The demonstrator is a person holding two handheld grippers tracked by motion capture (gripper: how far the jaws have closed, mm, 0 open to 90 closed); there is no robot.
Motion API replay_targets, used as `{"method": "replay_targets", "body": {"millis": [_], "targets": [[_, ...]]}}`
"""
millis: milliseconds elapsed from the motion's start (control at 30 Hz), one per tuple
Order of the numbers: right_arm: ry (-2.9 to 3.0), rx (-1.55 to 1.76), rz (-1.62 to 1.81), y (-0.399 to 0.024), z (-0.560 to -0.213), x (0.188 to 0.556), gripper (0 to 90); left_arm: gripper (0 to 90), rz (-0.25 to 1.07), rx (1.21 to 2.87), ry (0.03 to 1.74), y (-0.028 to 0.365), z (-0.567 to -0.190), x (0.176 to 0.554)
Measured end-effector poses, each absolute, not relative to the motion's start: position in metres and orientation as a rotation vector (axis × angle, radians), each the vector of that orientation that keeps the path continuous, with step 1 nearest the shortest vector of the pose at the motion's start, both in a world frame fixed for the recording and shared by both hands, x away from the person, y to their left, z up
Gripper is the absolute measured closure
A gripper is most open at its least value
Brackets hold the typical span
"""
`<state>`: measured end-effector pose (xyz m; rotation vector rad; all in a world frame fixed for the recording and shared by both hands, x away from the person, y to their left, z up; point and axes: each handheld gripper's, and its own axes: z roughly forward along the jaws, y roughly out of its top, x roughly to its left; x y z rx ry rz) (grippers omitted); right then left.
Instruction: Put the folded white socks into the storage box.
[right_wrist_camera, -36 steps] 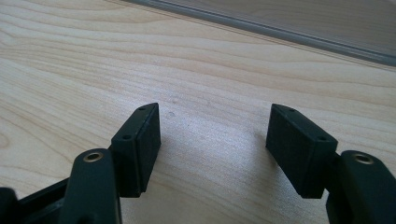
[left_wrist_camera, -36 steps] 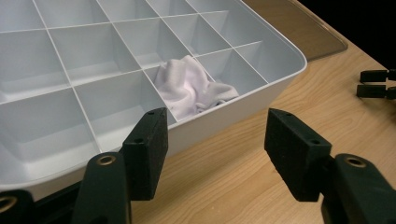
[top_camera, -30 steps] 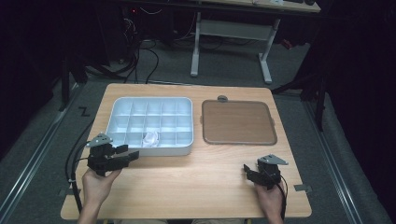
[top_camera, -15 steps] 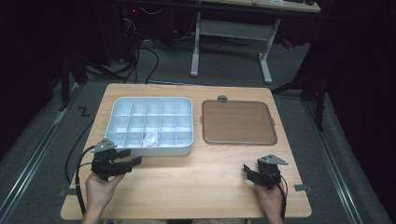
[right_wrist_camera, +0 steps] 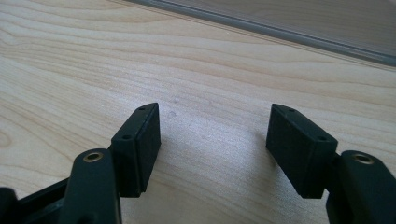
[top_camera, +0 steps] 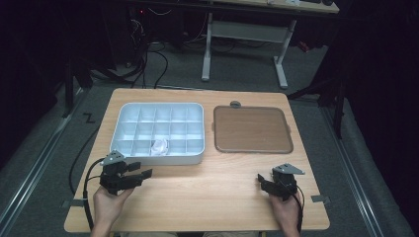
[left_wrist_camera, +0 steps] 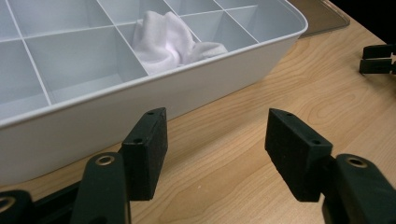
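Two grippers sit nearest, both low over the table [top_camera: 207, 192]: left gripper [top_camera: 141, 175] w/ jaws wide, nothing between; right gripper [top_camera: 262, 181] likewise spread and empty (bare wood under it). Just past the left one, one white compartment tray [top_camera: 195, 159], one crumpled white cloth [top_camera: 159, 146] in a front-row cell. Beside it, one brown lid [top_camera: 252, 129].

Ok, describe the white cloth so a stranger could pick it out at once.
On the wooden table sits a white compartment tray, left of the brown tray. In the tray's front row, the one nearest the person, lies the white cloth, about midway along. It is crumpled and soft, and every other compartment is bare.
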<state>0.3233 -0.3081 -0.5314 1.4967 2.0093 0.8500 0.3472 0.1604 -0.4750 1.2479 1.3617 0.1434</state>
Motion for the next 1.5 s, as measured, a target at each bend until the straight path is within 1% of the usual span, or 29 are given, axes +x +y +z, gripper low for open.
{"method": "replay_targets", "body": {"millis": [433, 533, 600, 800, 1500], "targets": [[2.009, 1.497, 0.850, -0.308, -0.531, 0.323, 35.7, 39.7, 0.124, 1.237, 1.382, 0.161, -0.486, 0.346], [2.009, 1.497, 0.850, -0.308, -0.531, 0.323, 35.8, 39.7, 0.089, 1.220, 1.387, 0.161, -0.488, 0.345], [2.009, 1.497, 0.850, -0.308, -0.531, 0.323, 35.7, 39.7, 0.115, 1.234, 1.387, 0.159, -0.491, 0.345], [2.009, 1.497, 0.850, -0.308, -0.531, 0.323, 35.7, 39.5, 0.085, 1.227, 1.400, 0.153, -0.498, 0.345], [2.010, 1.496, 0.851, -0.308, -0.531, 0.323, 35.7, 37.9, 0.082, 1.251, 1.429, 0.140, -0.518, 0.343]]}}
